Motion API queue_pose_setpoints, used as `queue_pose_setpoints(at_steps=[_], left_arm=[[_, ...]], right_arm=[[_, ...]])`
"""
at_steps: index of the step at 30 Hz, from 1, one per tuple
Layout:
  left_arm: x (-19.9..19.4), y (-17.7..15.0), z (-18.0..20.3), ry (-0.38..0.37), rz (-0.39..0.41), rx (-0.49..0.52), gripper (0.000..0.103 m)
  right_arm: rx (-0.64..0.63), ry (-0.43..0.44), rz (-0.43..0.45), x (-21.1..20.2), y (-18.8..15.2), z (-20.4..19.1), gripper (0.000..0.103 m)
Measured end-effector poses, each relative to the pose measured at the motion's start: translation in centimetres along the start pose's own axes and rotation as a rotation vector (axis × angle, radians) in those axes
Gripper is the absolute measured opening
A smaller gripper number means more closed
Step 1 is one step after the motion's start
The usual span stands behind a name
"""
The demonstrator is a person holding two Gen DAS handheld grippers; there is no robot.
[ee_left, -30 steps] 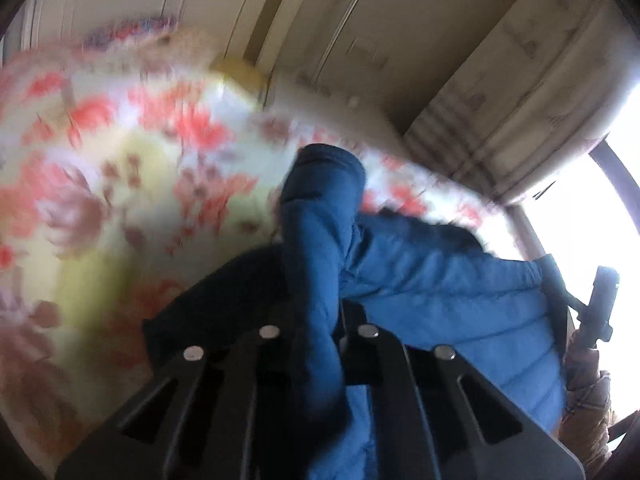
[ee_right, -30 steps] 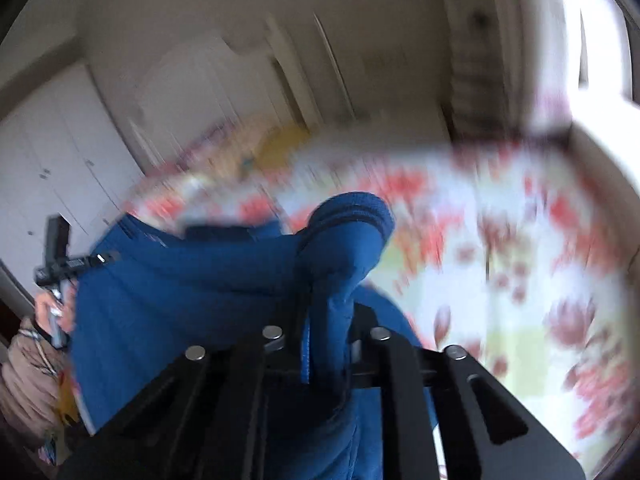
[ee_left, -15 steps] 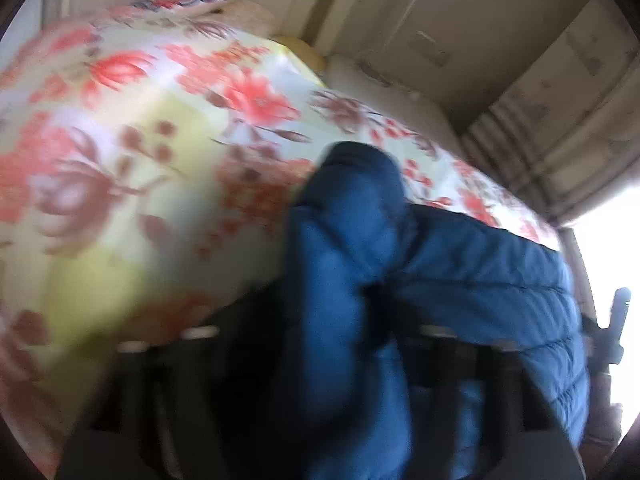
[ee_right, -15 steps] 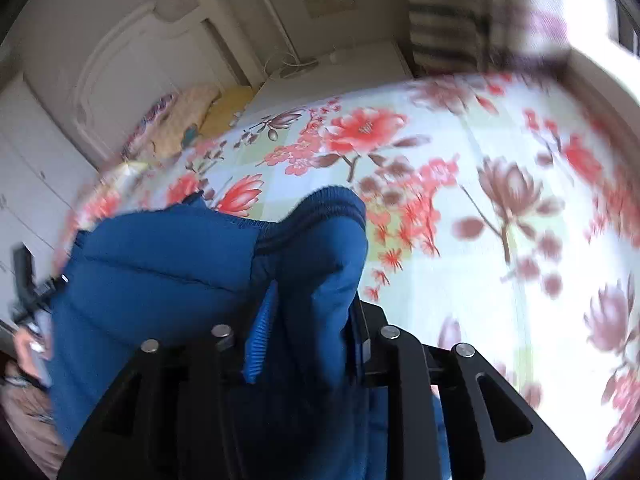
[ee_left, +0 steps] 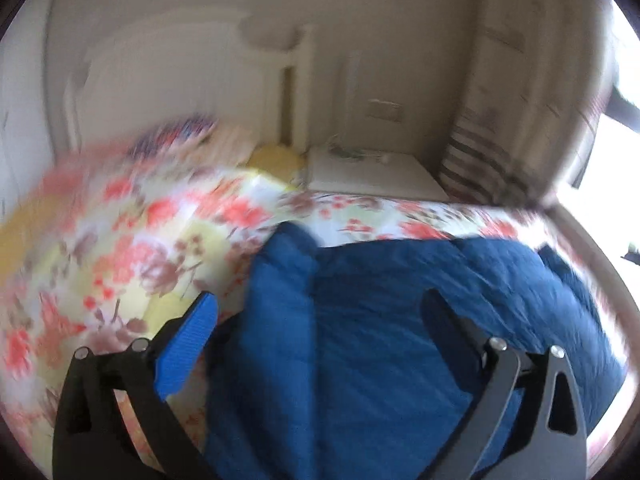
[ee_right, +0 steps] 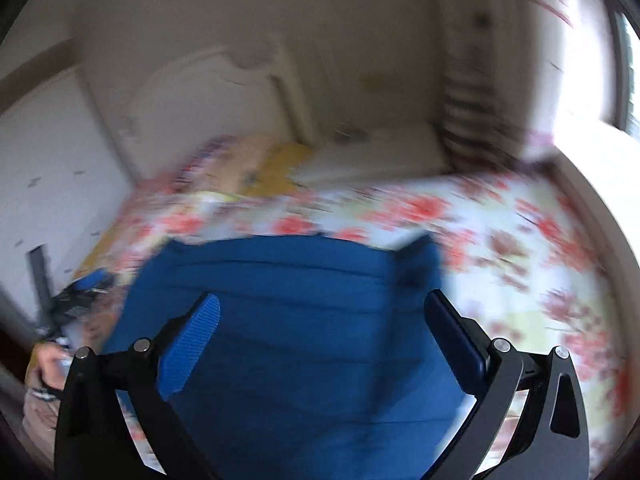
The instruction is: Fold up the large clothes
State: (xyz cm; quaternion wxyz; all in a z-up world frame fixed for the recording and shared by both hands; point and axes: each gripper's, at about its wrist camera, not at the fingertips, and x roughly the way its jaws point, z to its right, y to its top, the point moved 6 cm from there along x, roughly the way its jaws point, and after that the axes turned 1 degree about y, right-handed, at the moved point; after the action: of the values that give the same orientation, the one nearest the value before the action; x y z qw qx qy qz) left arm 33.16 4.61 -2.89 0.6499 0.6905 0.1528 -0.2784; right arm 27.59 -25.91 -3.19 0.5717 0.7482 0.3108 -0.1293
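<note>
A blue quilted jacket (ee_left: 400,320) lies spread on the floral bedspread (ee_left: 120,248), with one sleeve or side fold (ee_left: 280,280) raised along its left part. My left gripper (ee_left: 320,312) hovers above it, its jaws opening wide, and its blue pads (ee_left: 188,344) touch no cloth. In the right wrist view the jacket (ee_right: 304,320) lies flat with a corner (ee_right: 420,256) at the far right. My right gripper (ee_right: 320,308) hangs over it, jaws opening too, nothing pressed between them. Both views are blurred by motion.
A white headboard (ee_left: 180,72) and pillows (ee_left: 272,158) stand at the bed's far end, and a white nightstand (ee_left: 372,172) beside them. A striped curtain (ee_left: 480,160) and a bright window are at the right. A hand (ee_right: 48,360) with the other gripper shows at the left edge.
Both grippers were shut on bunched folds of the jacket; now both stand wide with the cloth dropped onto the bed. Both have pulled back and risen, so more of the room shows.
</note>
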Motion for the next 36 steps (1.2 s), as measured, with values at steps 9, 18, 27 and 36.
queue_pose_setpoints(at_steps=[9, 18, 27, 36], left_arm=[[6.0, 4.1, 8.1, 0.086, -0.074, 0.193, 0.101], [14.3, -0.3, 0.6, 0.123, -0.342, 0.058, 0.101], [0.7, -4.6, -9.3, -0.268, -0.156, -0.262, 0.099], [-3.4, -15.1, -8.3, -0.376, -0.22, -0.223, 0.099]], right_arm=[[-0.205, -0.185, -0.131, 10.7, 1.6, -6.3, 0.099], [-0.01, -0.143, -0.346, 17.7, -2.3, 0.6, 0.099], [-0.018, 0.039, -0.052, -0.8, -4.6, 5.0, 0.099], [0.064, 0.14, -0.103, -4.9, -17.0, 6.8, 0.099]])
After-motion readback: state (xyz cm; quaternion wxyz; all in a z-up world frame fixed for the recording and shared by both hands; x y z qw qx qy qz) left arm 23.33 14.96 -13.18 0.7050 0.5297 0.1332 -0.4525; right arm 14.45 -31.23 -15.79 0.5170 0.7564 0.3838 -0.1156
